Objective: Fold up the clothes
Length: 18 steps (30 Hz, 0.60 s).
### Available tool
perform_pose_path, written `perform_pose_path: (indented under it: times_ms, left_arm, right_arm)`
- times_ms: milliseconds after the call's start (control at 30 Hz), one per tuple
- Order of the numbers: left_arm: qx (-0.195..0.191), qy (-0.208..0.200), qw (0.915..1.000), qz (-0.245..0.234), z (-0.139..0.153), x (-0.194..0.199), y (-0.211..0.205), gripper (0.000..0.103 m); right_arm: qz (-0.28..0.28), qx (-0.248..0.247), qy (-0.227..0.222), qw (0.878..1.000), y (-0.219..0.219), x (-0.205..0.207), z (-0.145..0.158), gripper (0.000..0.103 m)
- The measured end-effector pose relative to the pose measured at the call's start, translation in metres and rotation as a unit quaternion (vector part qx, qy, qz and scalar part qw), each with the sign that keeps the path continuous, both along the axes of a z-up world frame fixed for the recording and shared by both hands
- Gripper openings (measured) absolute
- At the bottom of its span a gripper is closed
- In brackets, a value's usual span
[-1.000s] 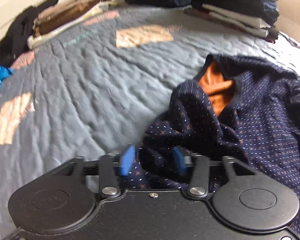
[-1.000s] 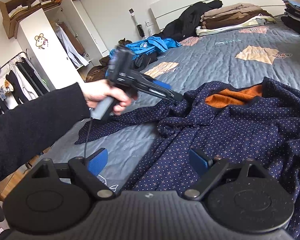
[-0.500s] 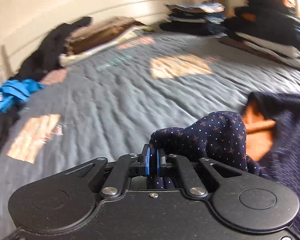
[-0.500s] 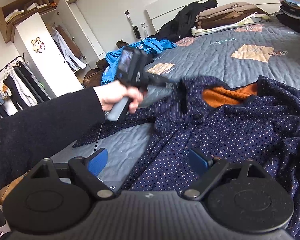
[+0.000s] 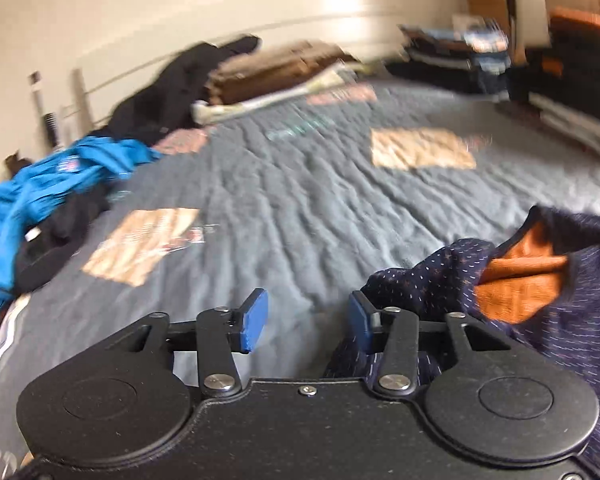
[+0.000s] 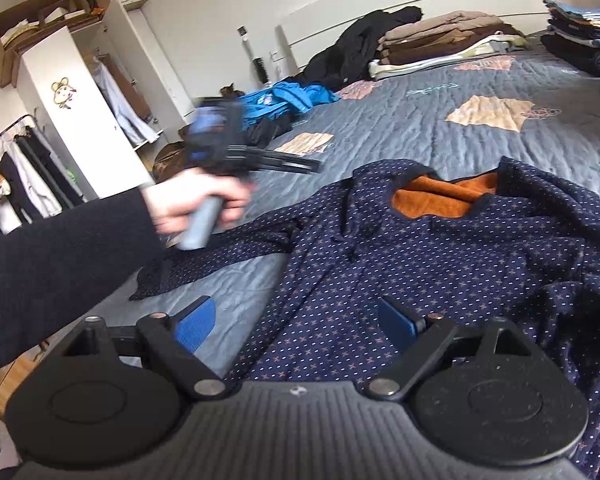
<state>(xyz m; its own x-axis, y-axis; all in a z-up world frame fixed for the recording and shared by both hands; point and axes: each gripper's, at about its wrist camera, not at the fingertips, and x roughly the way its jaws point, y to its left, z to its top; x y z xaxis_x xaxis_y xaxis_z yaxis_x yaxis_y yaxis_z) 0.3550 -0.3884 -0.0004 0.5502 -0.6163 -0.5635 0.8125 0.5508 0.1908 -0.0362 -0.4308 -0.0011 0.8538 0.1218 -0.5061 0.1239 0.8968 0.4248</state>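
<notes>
So the navy dotted top (image 6: 400, 264) with the orange lining is spread out rumpled on the grey quilted bed (image 5: 300, 200), neck opening facing the headboard, 1 sleeve trailing off toward the bed's edge under the left hand (image 6: 196, 208)

Left gripper (image 5: 306, 320): its fingers have just been opening and now stand apart with only quilt showing between them. A bunched fold of the top sits right against the outer side of the right-hand finger, but the blue pads aren't pinching anything. From the right wrist view it's blurry and lifted above the sleeve

Right gripper (image 6: 296, 322) hangs over the near part of the top, fingers spread wide, fabric visible below the gap, nothing clamped

Rest of the bed: blue jacket (image 6: 288, 98) and dark clothes at the far side, folded brown pile (image 6: 440, 38) by the headboard, more folded stacks (image 6: 584, 32) at the far right. White wardrobe (image 6: 80, 120) stands off to the side
</notes>
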Motion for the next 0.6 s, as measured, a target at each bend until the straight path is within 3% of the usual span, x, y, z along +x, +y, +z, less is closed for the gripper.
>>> perform_pose_path:
  times_ms: [133, 333, 400, 500, 600]
  left_arm:
    - [-0.060, 0.022, 0.9977, 0.022, 0.019, -0.062, 0.048, 0.051]
    - [-0.135, 0.088, 0.9859, 0.045, 0.010, -0.172, 0.075, 0.057]
    - [-0.134, 0.110, 0.9842, 0.036, 0.003, -0.203, 0.074, 0.059]
    - [-0.105, 0.127, 0.9855, -0.038, 0.000, -0.238, 0.056, 0.060]
    - [-0.091, 0.109, 0.9872, -0.073, 0.003, -0.264, 0.041, 0.064]
  right_arm:
    - [-0.010, -0.013, -0.012, 1.000, -0.003, -0.004, 0.009, 0.088]
    - [-0.066, -0.052, -0.013, 0.996, -0.021, -0.022, 0.023, 0.088]
    - [-0.091, -0.064, -0.013, 0.994, -0.028, -0.033, 0.027, 0.088]
    - [-0.121, -0.080, 0.002, 0.989, -0.037, -0.052, 0.025, 0.088]
    - [-0.154, -0.094, 0.021, 0.983, -0.044, -0.071, 0.020, 0.088]
